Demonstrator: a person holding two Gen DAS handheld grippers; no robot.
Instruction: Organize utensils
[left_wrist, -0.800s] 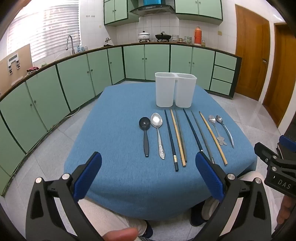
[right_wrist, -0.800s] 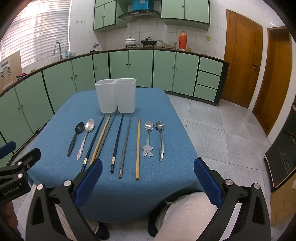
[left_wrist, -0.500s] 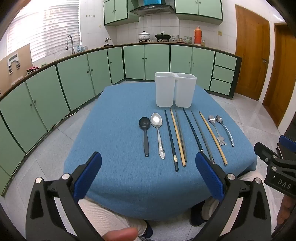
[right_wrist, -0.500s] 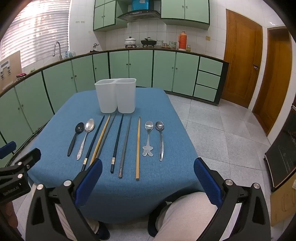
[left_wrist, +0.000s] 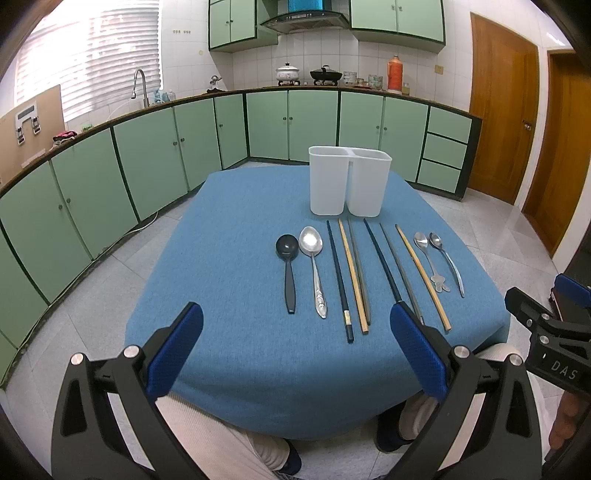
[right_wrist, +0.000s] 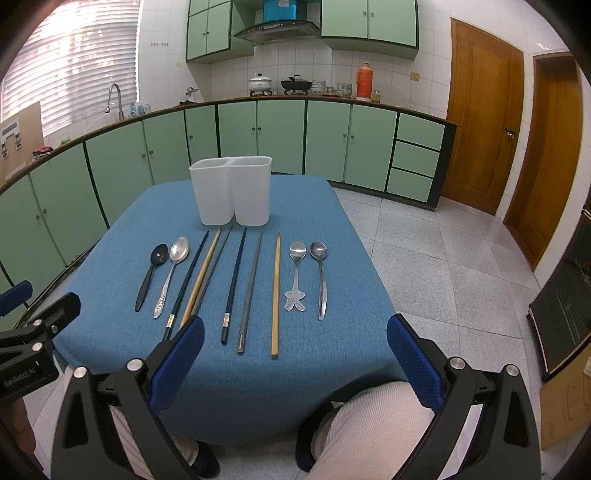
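Note:
A white two-compartment holder (left_wrist: 349, 181) (right_wrist: 232, 192) stands at the far side of a blue-clothed table (left_wrist: 229, 258) (right_wrist: 314, 206). In front of it lies a row of utensils: a black spoon (left_wrist: 288, 266) (right_wrist: 149, 275), a large silver spoon (left_wrist: 314, 266) (right_wrist: 171, 273), several chopsticks (left_wrist: 352, 275) (right_wrist: 275, 288), and two small silver spoons (left_wrist: 447, 258) (right_wrist: 321, 275). My left gripper (left_wrist: 295, 343) hovers open over the near table edge, nothing between its blue pads. My right gripper (right_wrist: 293, 350) is likewise open and holds nothing, near the chopstick ends.
Green cabinets (left_wrist: 147, 155) run along the back and left walls, with pots on the counter. Wooden doors (right_wrist: 480, 129) stand at the right. A person's legs in light trousers (right_wrist: 369, 424) show below the near table edge. Tiled floor surrounds the table.

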